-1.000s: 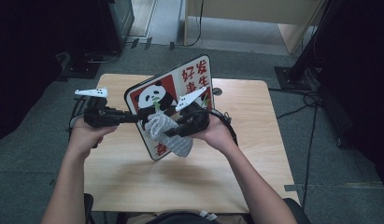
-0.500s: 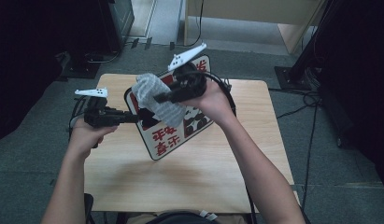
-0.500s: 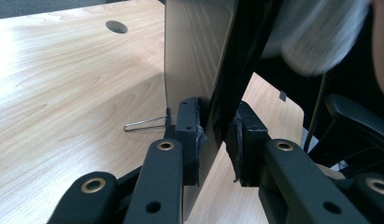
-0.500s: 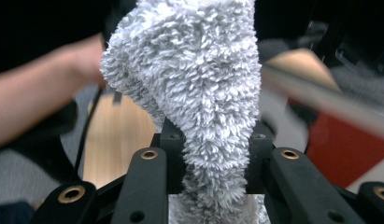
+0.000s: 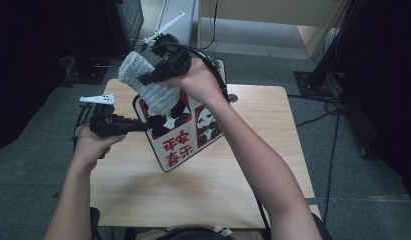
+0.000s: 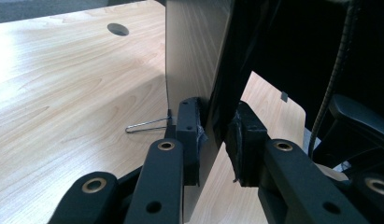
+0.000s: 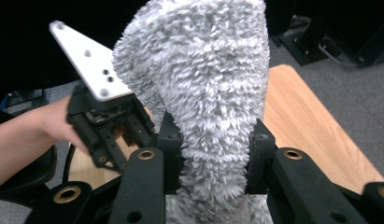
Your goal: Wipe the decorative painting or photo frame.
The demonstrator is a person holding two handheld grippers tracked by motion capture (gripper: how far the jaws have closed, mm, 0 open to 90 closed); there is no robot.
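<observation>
The right claw [image 5: 145,79] is high in the upper middle of the high view, and its two jaws pinch a fluffy grey cloth [image 5: 152,87] that hangs down over the top of the panda board [image 5: 185,135]. The left claw [image 5: 142,126] is at the middle left, with its jaws pressed onto the left edge of that board, which stands tilted on the big wooden table [image 5: 253,150]. In the left gripper view, a thin wire stand [image 6: 145,125] sticks out at the board's foot, left of centre.
</observation>
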